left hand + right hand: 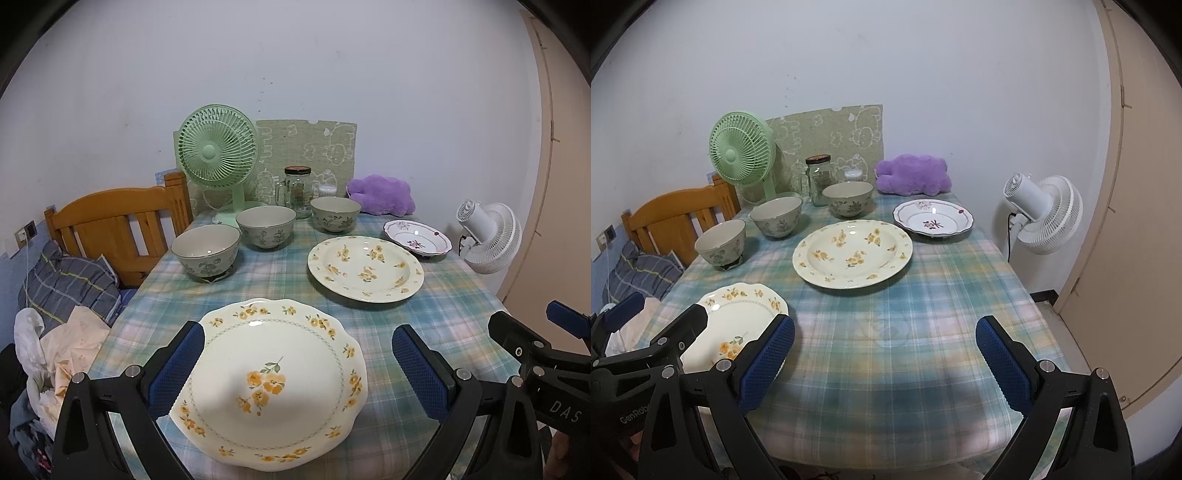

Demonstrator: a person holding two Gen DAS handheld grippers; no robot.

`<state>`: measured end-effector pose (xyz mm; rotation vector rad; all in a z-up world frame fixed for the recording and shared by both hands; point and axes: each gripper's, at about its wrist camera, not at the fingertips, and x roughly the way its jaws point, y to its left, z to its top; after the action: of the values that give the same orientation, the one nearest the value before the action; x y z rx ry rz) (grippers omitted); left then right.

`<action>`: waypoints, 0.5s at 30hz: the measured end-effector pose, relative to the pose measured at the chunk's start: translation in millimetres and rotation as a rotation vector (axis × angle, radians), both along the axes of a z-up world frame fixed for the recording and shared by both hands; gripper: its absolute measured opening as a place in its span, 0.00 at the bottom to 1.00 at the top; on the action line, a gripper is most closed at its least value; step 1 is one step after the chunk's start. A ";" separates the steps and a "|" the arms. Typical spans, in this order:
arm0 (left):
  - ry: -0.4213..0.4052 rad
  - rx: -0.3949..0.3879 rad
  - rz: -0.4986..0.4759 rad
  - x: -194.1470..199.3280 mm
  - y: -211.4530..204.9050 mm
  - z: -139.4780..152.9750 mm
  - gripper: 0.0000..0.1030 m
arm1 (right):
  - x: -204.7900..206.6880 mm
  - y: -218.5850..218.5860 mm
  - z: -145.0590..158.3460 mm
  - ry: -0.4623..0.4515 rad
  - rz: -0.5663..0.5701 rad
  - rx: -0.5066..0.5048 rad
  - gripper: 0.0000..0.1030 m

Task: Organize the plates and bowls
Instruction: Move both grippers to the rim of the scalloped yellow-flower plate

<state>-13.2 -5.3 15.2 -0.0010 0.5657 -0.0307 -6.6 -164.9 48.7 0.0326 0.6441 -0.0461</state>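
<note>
A scalloped cream plate with yellow flowers (273,384) lies at the table's near edge, between the open fingers of my left gripper (297,367), which hovers over it empty. It also shows in the right wrist view (738,325). A round yellow-flowered plate (365,267) (853,253) lies mid-table. A small white plate with a red flower (417,236) (932,219) sits far right. Three grey-green bowls (205,249) (266,227) (335,213) stand in a row at the back left. My right gripper (884,360) is open and empty over bare cloth.
A green fan (218,151), a glass jar (297,192) and a purple plush (382,195) stand at the table's back. A white fan (1043,214) stands off the right edge. A wooden chair (114,225) and bedding (62,288) lie left. The plaid cloth (923,295) covers the table.
</note>
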 end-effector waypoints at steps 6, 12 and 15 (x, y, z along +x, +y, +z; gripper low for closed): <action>0.002 0.000 0.001 0.0 0.3 -0.5 0.99 | -0.2 1.2 -0.6 0.001 0.000 -0.001 0.97; 0.004 -0.002 0.003 -1.7 2.3 -2.1 0.99 | 0.6 1.2 -0.8 0.003 -0.001 -0.001 0.97; 0.003 -0.002 0.003 -2.1 1.9 -2.5 0.99 | 0.8 0.4 -0.9 0.003 0.000 0.000 0.97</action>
<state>-15.3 -3.4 12.7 -0.0039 0.5691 -0.0287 -5.8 -164.6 47.9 0.0323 0.6472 -0.0462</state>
